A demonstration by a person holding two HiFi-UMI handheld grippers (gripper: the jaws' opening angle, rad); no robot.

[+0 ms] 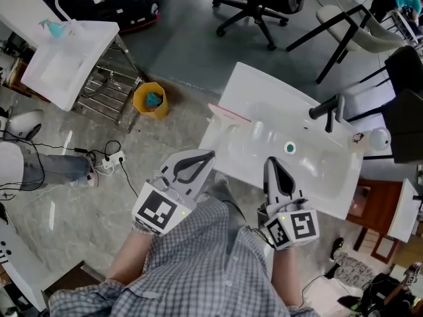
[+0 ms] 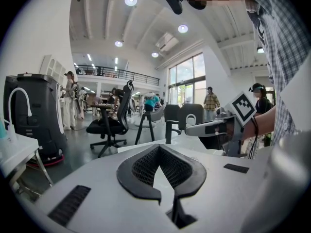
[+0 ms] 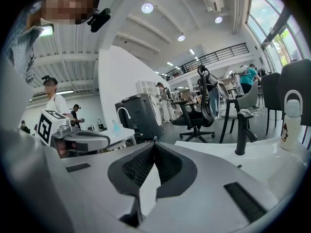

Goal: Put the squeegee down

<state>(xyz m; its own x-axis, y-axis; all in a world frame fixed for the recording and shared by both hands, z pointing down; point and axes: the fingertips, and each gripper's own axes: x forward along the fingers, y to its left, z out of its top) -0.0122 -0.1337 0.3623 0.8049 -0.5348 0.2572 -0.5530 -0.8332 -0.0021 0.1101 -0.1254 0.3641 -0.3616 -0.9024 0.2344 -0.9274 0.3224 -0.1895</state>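
Observation:
A white sink basin (image 1: 310, 170) with a black faucet (image 1: 327, 108) stands in front of me. On its left rim lies a thin flat tool with a red edge (image 1: 229, 113), likely the squeegee. My left gripper (image 1: 209, 154) is held near my body, just short of the basin's near left corner, jaws shut and empty (image 2: 158, 146). My right gripper (image 1: 269, 160) hovers over the basin's near edge, also shut with nothing in it (image 3: 154, 142). Each gripper shows in the other's view: the right gripper (image 2: 214, 127), the left gripper (image 3: 80, 139).
A second white sink (image 1: 66, 61) on a metal rack stands at the far left, with a yellow bin (image 1: 149, 100) beside it. A power strip and cables (image 1: 112, 157) lie on the floor. An office chair (image 1: 258, 5) is behind the basin, a white bottle (image 1: 379, 138) at its right.

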